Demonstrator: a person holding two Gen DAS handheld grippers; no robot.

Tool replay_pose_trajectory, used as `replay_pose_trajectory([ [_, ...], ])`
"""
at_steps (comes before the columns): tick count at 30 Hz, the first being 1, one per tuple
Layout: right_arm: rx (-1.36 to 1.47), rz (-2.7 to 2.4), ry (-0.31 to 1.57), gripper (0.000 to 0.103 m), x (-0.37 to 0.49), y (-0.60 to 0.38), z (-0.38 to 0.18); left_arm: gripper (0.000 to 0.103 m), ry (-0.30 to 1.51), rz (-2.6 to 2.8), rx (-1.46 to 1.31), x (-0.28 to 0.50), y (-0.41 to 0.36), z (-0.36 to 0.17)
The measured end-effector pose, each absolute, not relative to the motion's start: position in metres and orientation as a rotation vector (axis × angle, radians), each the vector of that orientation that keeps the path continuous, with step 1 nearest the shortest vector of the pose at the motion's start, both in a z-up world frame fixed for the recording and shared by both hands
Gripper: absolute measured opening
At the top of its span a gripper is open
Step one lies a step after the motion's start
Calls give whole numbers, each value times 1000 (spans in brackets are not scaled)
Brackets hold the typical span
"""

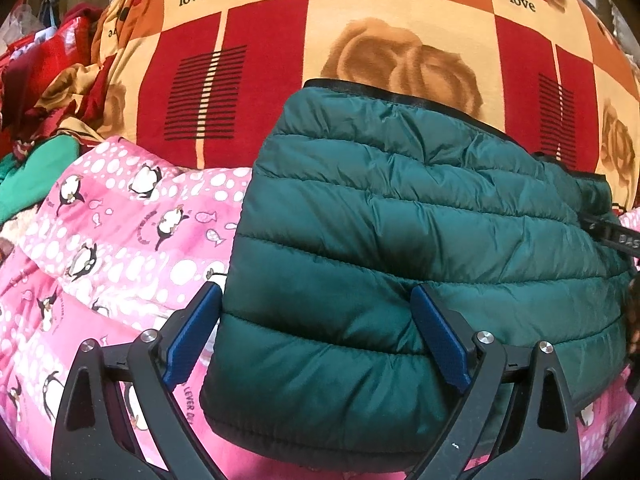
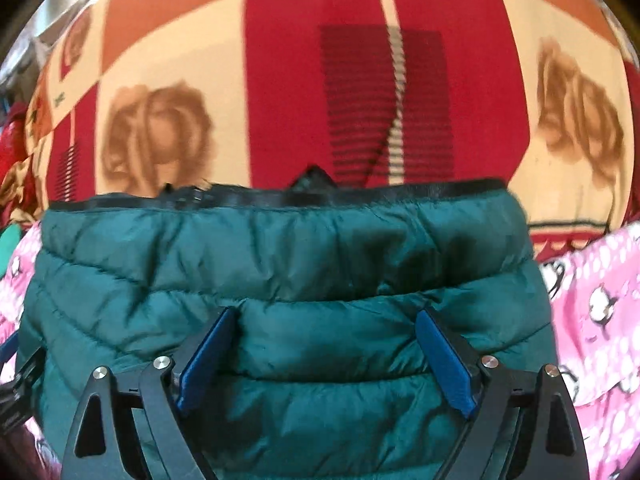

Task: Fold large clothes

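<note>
I see the folded green puffer jacket point(image 1: 400, 220) lying on the pink penguin-print quilt point(image 1: 100, 240), with the red-and-orange blanket point(image 1: 360, 20) beyond it. My left gripper point(image 1: 316, 312) straddles its near corner, fingers spread. My right gripper point(image 2: 326, 338) hangs over it, fingers spread wide.

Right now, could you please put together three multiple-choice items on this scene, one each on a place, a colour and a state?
1. What does the green puffer jacket lie on?
A. a pink penguin-print quilt
B. a bare wooden floor
C. a glass table

2. What colour are the pads on the tongs?
A. yellow
B. blue
C. white

3. How do the right tongs stand?
A. shut tight on a sleeve
B. open over the jacket
C. out of view

Answers: 1 A, the pink penguin-print quilt shows beside and under the jacket. 2 B, the blue pads are plain in both views. 3 B, the pads stand wide apart, clamping no fabric.
</note>
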State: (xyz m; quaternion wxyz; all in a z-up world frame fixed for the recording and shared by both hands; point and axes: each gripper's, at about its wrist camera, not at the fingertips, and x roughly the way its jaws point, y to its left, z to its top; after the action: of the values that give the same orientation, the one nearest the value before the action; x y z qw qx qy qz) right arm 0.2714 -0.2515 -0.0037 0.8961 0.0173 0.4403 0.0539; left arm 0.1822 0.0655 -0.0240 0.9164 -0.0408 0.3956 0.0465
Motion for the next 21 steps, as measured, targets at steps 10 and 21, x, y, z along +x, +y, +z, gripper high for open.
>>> replay_pose_trajectory([
  [10,47,115,926,93,276,-254,-6,97,826,89,-106,184,67,-28],
  [21,57,159,868,93,221,-285,22,99,859,81,-150,184,69,-30],
])
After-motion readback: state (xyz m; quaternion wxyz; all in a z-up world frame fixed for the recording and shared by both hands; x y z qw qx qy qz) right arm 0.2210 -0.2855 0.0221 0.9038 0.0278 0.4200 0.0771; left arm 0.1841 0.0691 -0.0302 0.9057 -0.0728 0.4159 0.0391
